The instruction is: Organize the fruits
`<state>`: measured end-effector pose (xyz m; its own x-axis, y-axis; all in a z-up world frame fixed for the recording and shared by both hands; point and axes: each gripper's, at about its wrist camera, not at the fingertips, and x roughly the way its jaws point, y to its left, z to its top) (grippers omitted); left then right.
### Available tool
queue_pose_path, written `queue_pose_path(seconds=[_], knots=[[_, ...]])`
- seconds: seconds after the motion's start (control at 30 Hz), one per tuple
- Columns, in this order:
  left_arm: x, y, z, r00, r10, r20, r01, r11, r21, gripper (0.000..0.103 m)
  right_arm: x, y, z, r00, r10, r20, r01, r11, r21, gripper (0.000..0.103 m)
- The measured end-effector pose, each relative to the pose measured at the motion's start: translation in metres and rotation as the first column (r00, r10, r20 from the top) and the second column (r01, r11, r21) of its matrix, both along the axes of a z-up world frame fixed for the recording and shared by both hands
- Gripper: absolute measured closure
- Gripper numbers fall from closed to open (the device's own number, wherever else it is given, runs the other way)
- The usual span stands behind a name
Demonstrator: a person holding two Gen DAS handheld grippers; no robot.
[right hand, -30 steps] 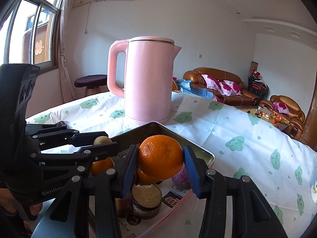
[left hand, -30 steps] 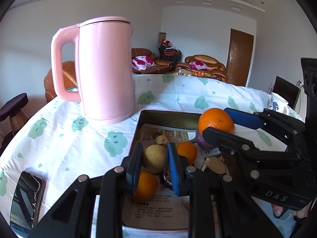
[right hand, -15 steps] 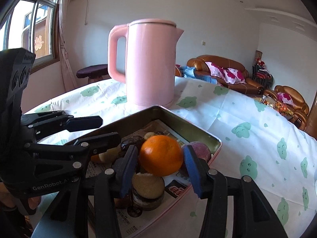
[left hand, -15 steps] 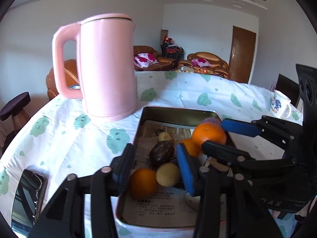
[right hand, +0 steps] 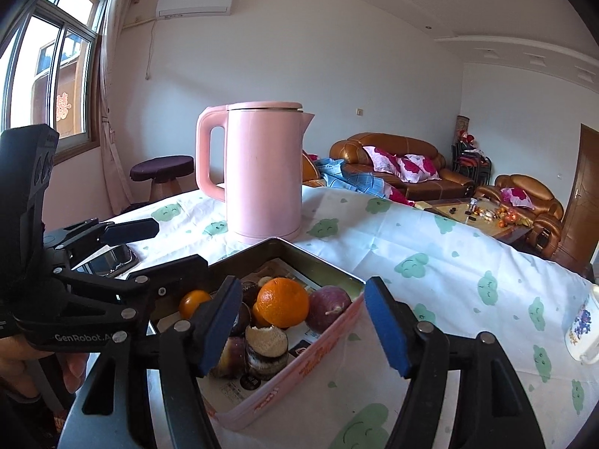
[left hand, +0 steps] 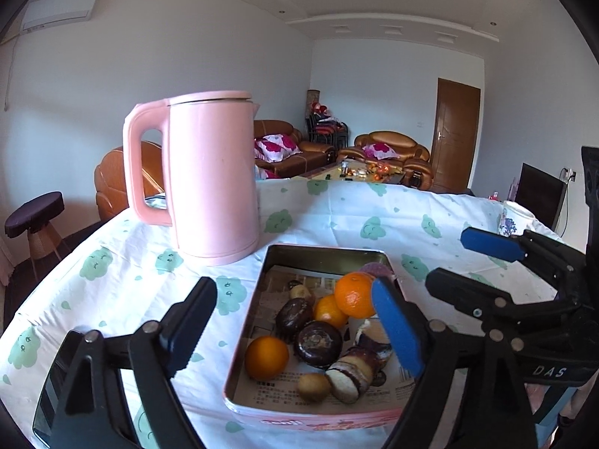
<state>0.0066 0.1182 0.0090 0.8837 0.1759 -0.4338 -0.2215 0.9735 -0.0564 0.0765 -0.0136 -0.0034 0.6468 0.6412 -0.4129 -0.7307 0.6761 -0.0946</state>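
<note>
A pink-rimmed metal tin [left hand: 322, 256] [right hand: 322, 265] lined with newspaper holds several fruits. A large orange [left hand: 353, 295] [right hand: 282, 302] rests on top of the pile, with smaller oranges [left hand: 266, 357], dark round fruits [left hand: 317, 343], a kiwi [left hand: 313, 387] and a purple passion fruit [right hand: 329, 308] around it. My left gripper [left hand: 295, 327] is open and empty above the tin's near left side. My right gripper [right hand: 303, 331] is open and empty above the tin's near right rim; it also shows in the left wrist view [left hand: 468, 262].
A tall pink kettle [left hand: 209, 176] [right hand: 264, 172] stands on the cloud-print tablecloth just behind the tin. A dark phone [left hand: 52, 400] [right hand: 108, 260] lies at the left. A floral mug [left hand: 514, 219] [right hand: 582, 331] stands at the right. Sofas and a stool are beyond the table.
Both grippers opened and drew back and up from the tin. The right gripper let go of the large orange, which now rests on the pile; the left let go of a small yellowish fruit.
</note>
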Motion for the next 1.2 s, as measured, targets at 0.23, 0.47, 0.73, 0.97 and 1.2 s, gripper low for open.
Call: queue_pose_path(seconds=[0.23,0.47,0.73,0.97,1.2], knots=[[-0.011,-0.008,0.010,1.000,-0.002,0.031,0.001,1.000,0.012,0.009,-0.011,-0.026,0.008,0.998,-0.065,0.028,0.064,0.998,0.028,0.033],[-0.013,-0.022,0.017,0.999,-0.020,0.038,0.019,0.999,0.031,0.008,-0.017,-0.035,0.014,0.996,-0.079,0.036,0.078,0.996,0.038,0.033],[-0.015,-0.027,0.020,0.999,-0.022,0.043,0.020,0.999,0.042,0.005,-0.020,-0.037,0.015,0.996,-0.079,0.041,0.077,0.996,0.041,0.033],[-0.015,-0.027,0.020,0.999,-0.021,0.042,0.019,0.999,0.045,0.005,-0.022,-0.038,0.015,0.996,-0.081,0.048,0.079,0.996,0.036,0.033],[-0.016,-0.027,0.021,0.999,-0.017,0.046,0.015,0.999,0.043,0.004,-0.023,-0.042,0.013,0.996,-0.083,0.038,0.082,0.996,0.040,0.033]])
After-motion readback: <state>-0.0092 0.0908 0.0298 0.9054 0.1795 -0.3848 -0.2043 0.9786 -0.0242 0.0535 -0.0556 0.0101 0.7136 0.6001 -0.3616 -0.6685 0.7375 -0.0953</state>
